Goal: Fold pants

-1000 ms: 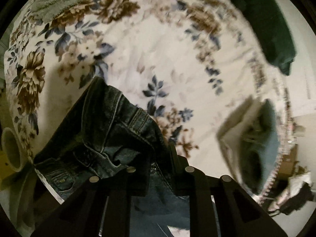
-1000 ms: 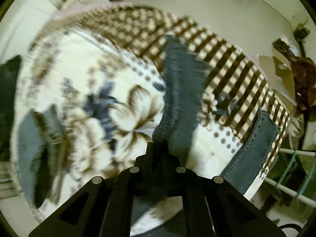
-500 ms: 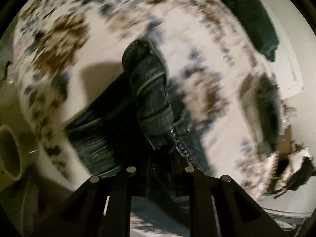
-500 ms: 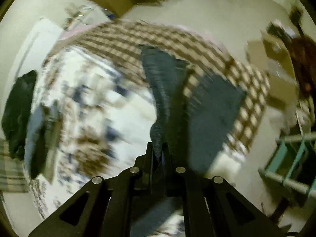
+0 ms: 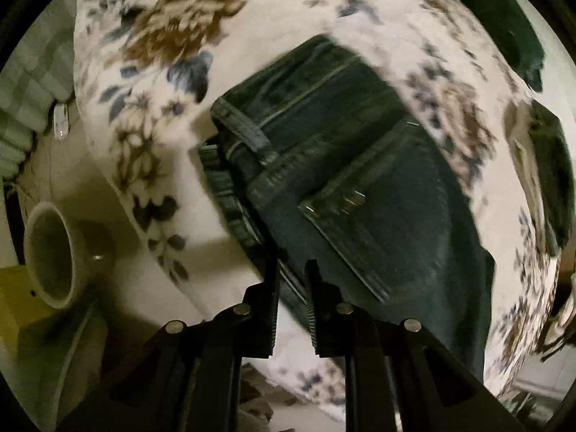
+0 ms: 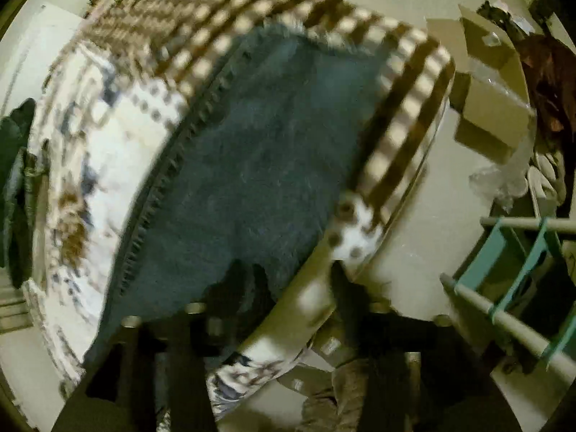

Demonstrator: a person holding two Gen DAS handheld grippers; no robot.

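Note:
Dark blue jeans (image 5: 360, 187) lie on the floral bedspread (image 5: 151, 82), folded lengthwise with a back pocket up. My left gripper (image 5: 291, 270) sits at the waistband edge near the bed's side; a small gap shows between its fingers, with denim between the tips. In the right wrist view the jeans' legs (image 6: 252, 165) lie flat across the bed, hems toward the brown checked blanket end (image 6: 406, 136). My right gripper (image 6: 295, 280) is blurred; its fingers stand wide apart, with nothing held.
Folded dark garments (image 5: 504, 25) and another folded pair (image 5: 547, 172) lie at the far side of the bed. A pale cup-like object (image 5: 50, 255) stands left of the bed. Cardboard boxes (image 6: 489, 82) and a teal rack (image 6: 522, 266) stand on the floor at right.
The jeans, lifted and bunched before, have been laid down flat on the bed. My right gripper has let go of the legs and opened. My left gripper's grip has loosened at the waistband.

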